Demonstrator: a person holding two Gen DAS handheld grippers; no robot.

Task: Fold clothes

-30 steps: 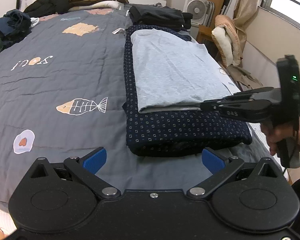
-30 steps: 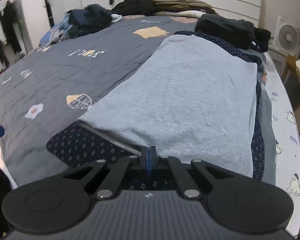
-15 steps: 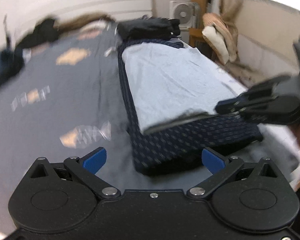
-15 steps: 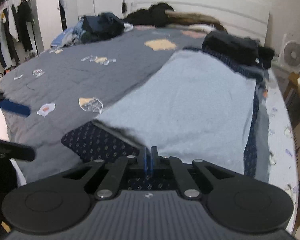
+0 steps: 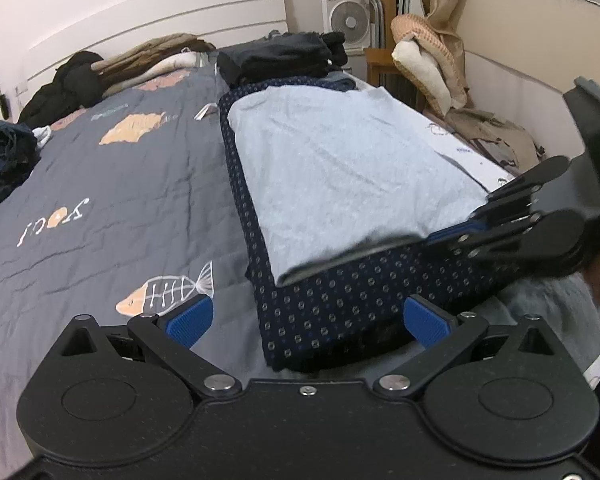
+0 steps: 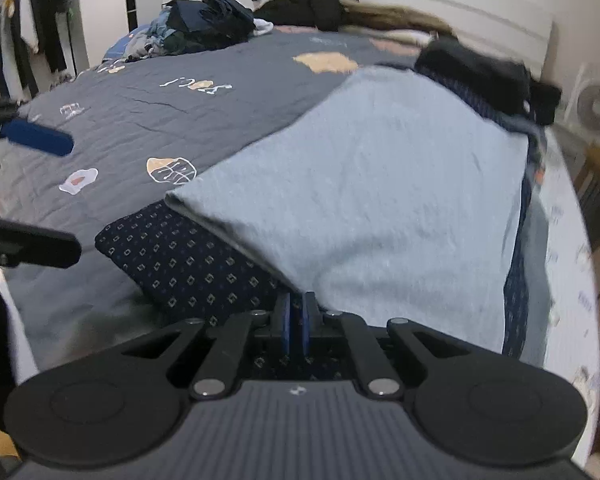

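Since a second earlier, the near corner of the light blue garment [image 5: 340, 168] had been lifted slightly off the navy patterned garment [image 5: 340, 308] beneath it, and the left wrist view had rolled so the bed sat tilted.

Light blue garment: folded flat, lying on top of the navy patterned garment, along the right side of the bed.

Right gripper [image 6: 295, 312]: blue pads almost together, pinching the near edge of the light blue garment [image 6: 380, 200]; a thin gap showed between the pads lower down. In the left wrist view the same gripper [image 5: 456, 234] reached in from the right to that corner.

Left gripper [image 5: 306, 320]: fingers wide apart, holding nothing, hovering above the near end of the navy patterned garment, not touching it.

Surface: grey quilt [image 5: 120, 200] printed with a fish skeleton, lettering and other motifs. Black folded clothes [image 5: 280, 58] lay beyond the two garments; a loose pile of dark clothes [image 6: 204, 24] sat at the far left corner; coats [image 5: 140, 64] lay along the white headboard [image 5: 160, 16].

Room: white fan [image 5: 350, 22], curtain, hanging clothes at far left in the right wrist view.

Hard to make out: the person's hand behind the right gripper was cut off and dark; the right wrist view was motion-blurred at its edges.
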